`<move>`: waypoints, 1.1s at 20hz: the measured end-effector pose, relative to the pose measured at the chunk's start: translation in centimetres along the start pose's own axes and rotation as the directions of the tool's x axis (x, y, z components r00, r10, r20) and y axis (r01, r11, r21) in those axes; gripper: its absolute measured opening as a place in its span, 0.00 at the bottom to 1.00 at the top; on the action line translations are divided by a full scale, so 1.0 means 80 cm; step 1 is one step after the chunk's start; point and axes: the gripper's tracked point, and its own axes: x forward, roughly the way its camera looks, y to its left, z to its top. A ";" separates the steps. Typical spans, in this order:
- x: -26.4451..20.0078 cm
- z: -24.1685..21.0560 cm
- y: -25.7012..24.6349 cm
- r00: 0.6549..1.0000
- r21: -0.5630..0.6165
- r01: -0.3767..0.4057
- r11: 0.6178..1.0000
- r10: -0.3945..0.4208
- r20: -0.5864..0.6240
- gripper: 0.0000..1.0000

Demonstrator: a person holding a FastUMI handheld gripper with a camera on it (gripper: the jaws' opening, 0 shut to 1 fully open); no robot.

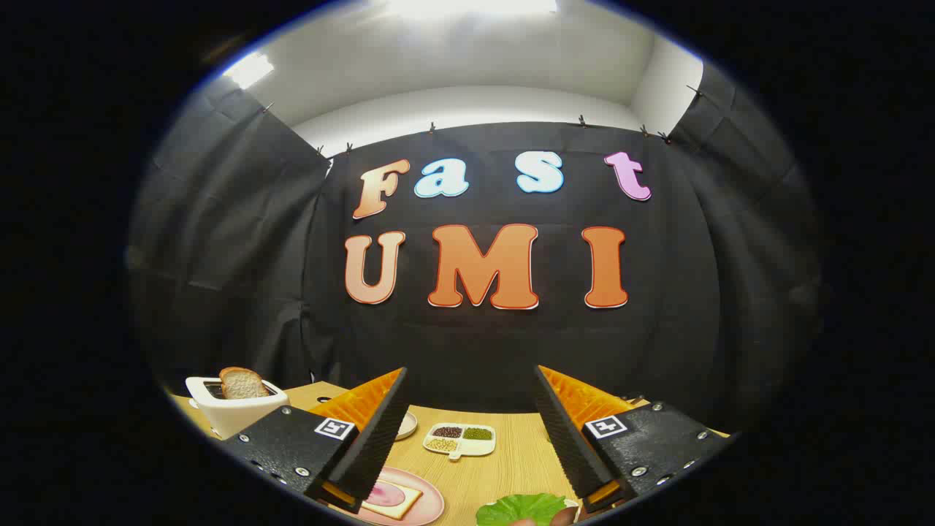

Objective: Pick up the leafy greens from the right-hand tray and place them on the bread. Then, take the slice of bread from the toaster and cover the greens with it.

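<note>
My gripper (471, 405) is open, its two fingers spread wide above the wooden table (504, 467) with nothing between them. A green leafy piece (522, 508) lies low down, just inside my right finger (566, 431). By my left finger (380, 431) a pink plate (431, 500) carries a slice of bread (394, 500) with a pinkish topping. Off to the left stands a white toaster (234, 409) with a slice of bread (243, 383) sticking up out of its slot.
A small white divided dish (460, 440) with dark, green and pale fillings sits on the table beyond the fingers. Part of a small white saucer (407, 425) peeks out behind my left finger. Black cloth walls close in the far side.
</note>
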 end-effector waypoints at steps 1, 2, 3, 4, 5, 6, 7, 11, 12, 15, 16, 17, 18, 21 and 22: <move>-0.001 -0.001 -0.001 1.000 -0.001 0.002 1.000 -0.002 -0.001 0.99; -0.003 0.000 -0.003 1.000 -0.003 0.006 1.000 -0.006 0.002 0.99; -0.003 0.003 -0.008 1.000 0.000 0.014 1.000 -0.014 0.004 0.99; -0.004 0.004 -0.011 1.000 0.004 0.015 1.000 -0.015 0.005 0.99; -0.005 0.004 -0.010 1.000 0.011 0.015 1.000 -0.015 0.003 0.99; -0.007 0.006 -0.010 1.000 0.018 0.011 1.000 -0.011 0.004 0.99; -0.008 0.007 -0.011 1.000 0.023 0.008 1.000 -0.008 0.006 0.99; -0.011 0.009 -0.017 1.000 0.012 0.015 1.000 -0.015 0.008 0.99; -0.011 0.010 -0.018 1.000 0.010 0.020 1.000 -0.020 0.007 0.99; -0.011 0.008 -0.018 1.000 0.018 0.019 1.000 -0.019 0.004 0.99; -0.010 0.005 -0.019 1.000 0.022 0.021 1.000 -0.021 0.000 0.99; -0.010 0.002 -0.021 1.000 0.026 0.026 0.999 -0.026 -0.005 0.99; -0.009 -0.002 -0.023 0.999 0.025 0.029 0.999 -0.029 -0.014 0.99; -0.007 -0.024 -0.023 0.998 0.023 0.020 1.000 -0.018 -0.061 0.99; -0.007 -0.029 -0.020 0.997 0.042 0.011 0.999 -0.008 -0.079 0.99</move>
